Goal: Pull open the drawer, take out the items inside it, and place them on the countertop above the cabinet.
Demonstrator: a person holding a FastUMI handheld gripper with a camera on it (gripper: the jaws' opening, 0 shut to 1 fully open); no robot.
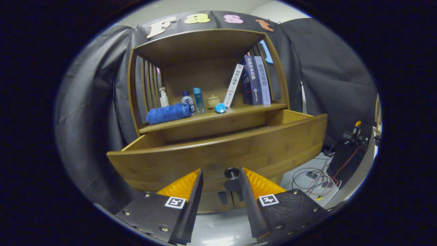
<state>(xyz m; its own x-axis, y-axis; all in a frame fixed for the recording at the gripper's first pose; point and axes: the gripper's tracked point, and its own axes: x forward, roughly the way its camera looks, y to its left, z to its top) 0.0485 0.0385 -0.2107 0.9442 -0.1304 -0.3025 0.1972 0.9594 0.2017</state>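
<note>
The wooden drawer is pulled well out of the cabinet, its front panel facing me. Its dark round knob sits just ahead of my gripper, close to the right finger and untouched by the left one. The fingers stand apart, so the gripper is open and holds nothing. The drawer's inside is hidden behind the front panel. Above it runs the countertop, carrying a rolled blue towel, a white pump bottle, two small bottles, a small lidded jar and a blue round object.
Several books lean at the right end of the countertop under the shelf hood. Black cloth hangs behind and beside the cabinet. Cables and a dark device lie on the pale floor to the right of the drawer.
</note>
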